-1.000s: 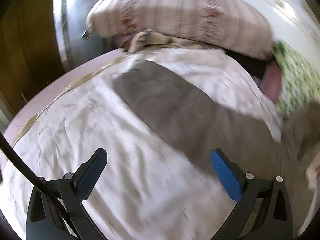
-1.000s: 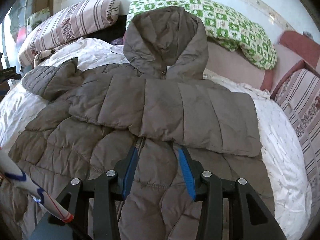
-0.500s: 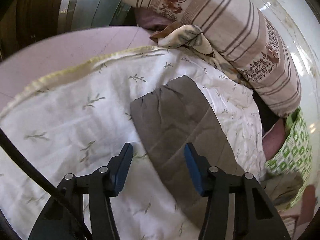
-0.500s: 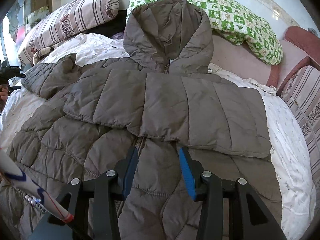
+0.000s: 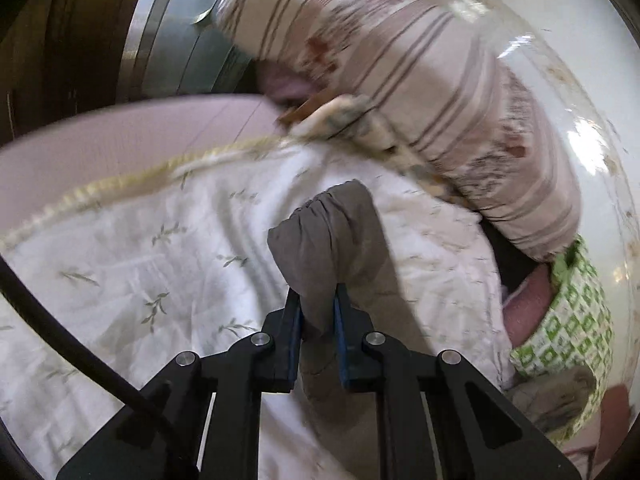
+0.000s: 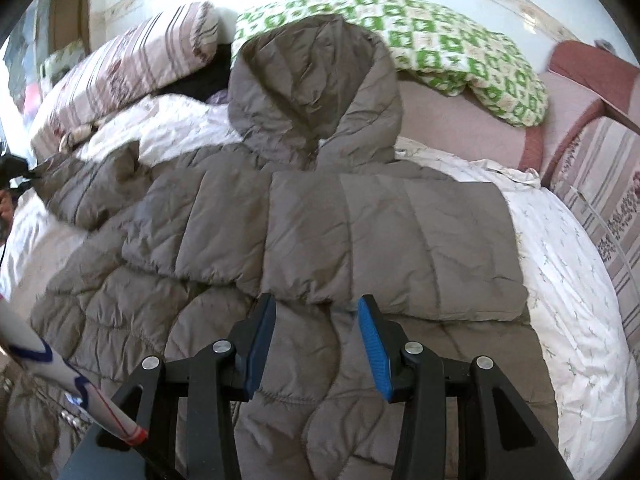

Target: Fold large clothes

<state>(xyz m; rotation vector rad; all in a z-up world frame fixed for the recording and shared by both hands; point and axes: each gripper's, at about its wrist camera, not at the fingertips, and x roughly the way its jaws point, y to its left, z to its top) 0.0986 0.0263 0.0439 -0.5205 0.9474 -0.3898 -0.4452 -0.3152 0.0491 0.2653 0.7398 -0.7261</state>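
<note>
A grey hooded puffer jacket [image 6: 304,220] lies face up on a white quilt [image 6: 568,280], hood toward the pillows. One sleeve is folded across its chest. My left gripper [image 5: 316,294] is shut on the cuff of the other sleeve [image 5: 320,240], lifted off the quilt [image 5: 140,264]; that sleeve [image 6: 92,188] shows at the left in the right wrist view. My right gripper [image 6: 316,306] is open, hovering over the jacket's middle just below the folded sleeve's edge.
A striped pillow [image 5: 420,92] and a green-checked pillow [image 6: 440,48] lie at the head of the bed. A striped cushion [image 6: 608,208] sits at the right. The quilt's yellow-trimmed edge [image 5: 140,172] and pink mattress [image 5: 120,128] are at the left.
My left gripper closed on the sleeve cuff and raised it. My right gripper stayed open and moved slightly forward over the jacket.
</note>
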